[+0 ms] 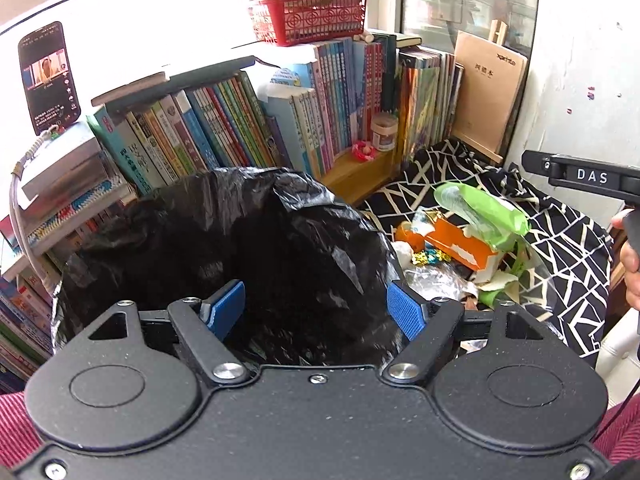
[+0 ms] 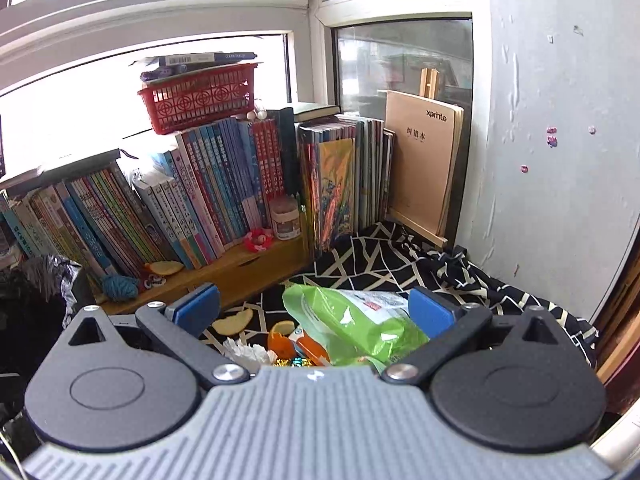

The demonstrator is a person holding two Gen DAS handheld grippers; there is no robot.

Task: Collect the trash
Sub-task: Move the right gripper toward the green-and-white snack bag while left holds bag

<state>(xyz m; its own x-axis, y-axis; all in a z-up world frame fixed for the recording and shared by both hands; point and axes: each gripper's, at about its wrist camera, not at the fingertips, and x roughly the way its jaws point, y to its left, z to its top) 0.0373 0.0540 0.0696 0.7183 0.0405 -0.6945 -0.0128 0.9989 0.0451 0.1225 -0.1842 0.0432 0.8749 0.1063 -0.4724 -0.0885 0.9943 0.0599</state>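
A black trash bag (image 1: 240, 248) bulges right in front of my left gripper (image 1: 314, 308), which stands open with the bag's plastic between its blue pads. To the bag's right, a trash pile lies on the patterned cloth: a green packet (image 1: 488, 212), an orange carton (image 1: 460, 244), white tissue (image 2: 244, 352), foil wrappers (image 1: 430, 257) and clear plastic. My right gripper (image 2: 314, 310) hovers open just over the green packet (image 2: 352, 320), whose edge is near the right pad. Orange peel pieces (image 2: 232, 320) lie beside the pile. The bag's edge (image 2: 48, 276) shows at far left.
Rows of books (image 2: 208, 200) on a wooden shelf (image 2: 256, 268) line the back, topped by a red basket (image 2: 196, 100). A brown sketchbook (image 2: 420, 164) leans in the corner by the wall. A phone (image 1: 48, 76) stands at left. A hand (image 1: 632, 256) holds the right tool.
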